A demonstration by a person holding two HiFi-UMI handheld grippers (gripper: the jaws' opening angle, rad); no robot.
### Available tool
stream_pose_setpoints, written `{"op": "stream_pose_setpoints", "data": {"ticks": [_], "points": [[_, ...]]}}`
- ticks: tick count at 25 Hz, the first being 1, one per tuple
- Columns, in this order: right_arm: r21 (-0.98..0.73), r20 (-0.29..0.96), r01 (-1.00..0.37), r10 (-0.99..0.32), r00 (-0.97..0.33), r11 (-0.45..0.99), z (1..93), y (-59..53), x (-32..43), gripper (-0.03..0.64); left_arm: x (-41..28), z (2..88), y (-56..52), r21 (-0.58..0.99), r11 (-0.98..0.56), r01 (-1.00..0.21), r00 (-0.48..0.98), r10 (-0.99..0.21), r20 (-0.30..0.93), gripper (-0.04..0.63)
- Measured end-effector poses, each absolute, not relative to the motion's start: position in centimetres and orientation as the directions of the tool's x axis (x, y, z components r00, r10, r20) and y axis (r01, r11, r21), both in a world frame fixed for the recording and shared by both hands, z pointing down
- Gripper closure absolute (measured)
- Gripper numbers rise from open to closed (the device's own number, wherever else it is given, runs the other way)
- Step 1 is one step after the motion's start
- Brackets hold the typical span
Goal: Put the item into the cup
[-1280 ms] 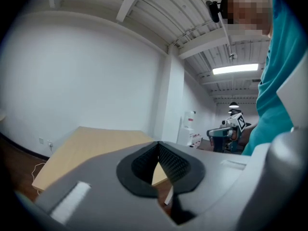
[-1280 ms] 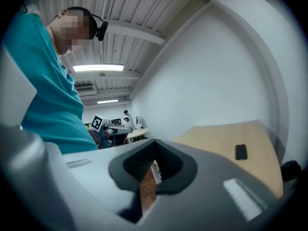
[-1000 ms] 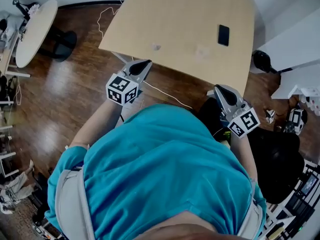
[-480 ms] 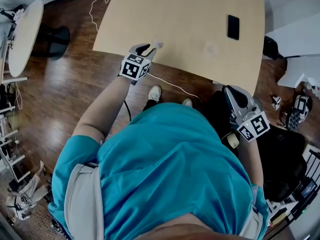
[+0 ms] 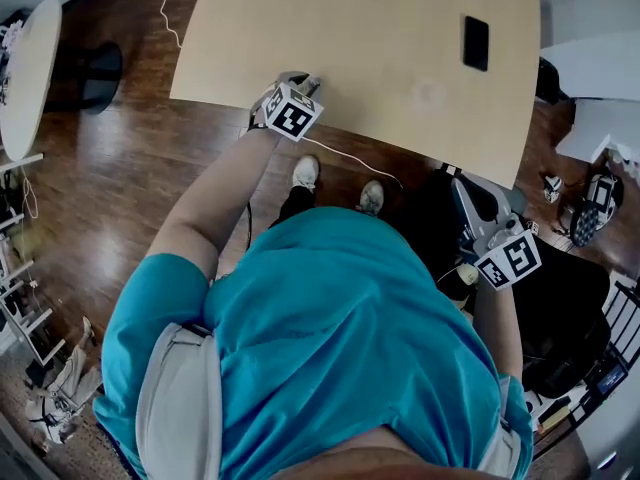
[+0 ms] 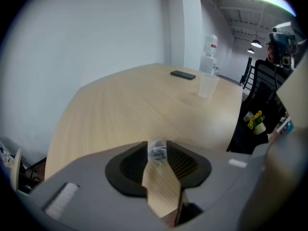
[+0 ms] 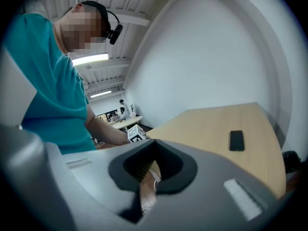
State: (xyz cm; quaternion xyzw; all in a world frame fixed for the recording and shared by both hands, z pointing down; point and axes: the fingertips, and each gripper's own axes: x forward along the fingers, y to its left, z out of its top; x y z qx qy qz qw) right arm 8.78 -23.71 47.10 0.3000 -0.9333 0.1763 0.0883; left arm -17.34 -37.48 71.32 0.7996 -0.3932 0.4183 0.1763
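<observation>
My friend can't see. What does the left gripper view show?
The left gripper has just opened its jaws, with a small crinkly item between them on a tan table. Farther off are a clear cup and a black phone.

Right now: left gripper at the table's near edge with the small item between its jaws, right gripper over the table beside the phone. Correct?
No. Head view shows the right gripper off the table, past its near corner, far from the phone. The left gripper is at the near edge; its jaws have just been opening, small item between them.

No legible text or numbers.
</observation>
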Motion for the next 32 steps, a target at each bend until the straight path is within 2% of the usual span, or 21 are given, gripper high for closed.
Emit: {"op": "stream_pose_setpoints", "data": {"ticks": [8, 16, 19, 32], "points": [[-0.290, 0.279, -0.591, -0.525, -0.804, 0.753, 48.0, -23.9, 8.8, 0.615, -17.7, 72.3, -37.6, -0.068, -0.640, -0.765, 0.319, -0.469, 0.823, 0.527], [-0.275, 0.277, -0.601, -0.537, -0.797, 0.751, 47.8, -24.5, 8.8, 0.615, -17.9, 72.8, -37.5, -0.045, -0.651, -0.758, 0.335, -0.447, 0.830, 0.549], [-0.272, 0.271, -0.608, -0.546, -0.792, 0.746, 47.9, -24.8, 8.9, 0.615, -17.8, 72.7, -37.3, -0.033, -0.663, -0.748, 0.352, -0.439, 0.827, 0.583], [-0.256, 0.243, -0.624, -0.576, -0.781, 0.738, 48.3, -25.7, 10.3, 0.615, -13.5, 65.9, -37.2, -0.041, -0.724, -0.689, 0.454, -0.475, 0.754, 0.586]]}}
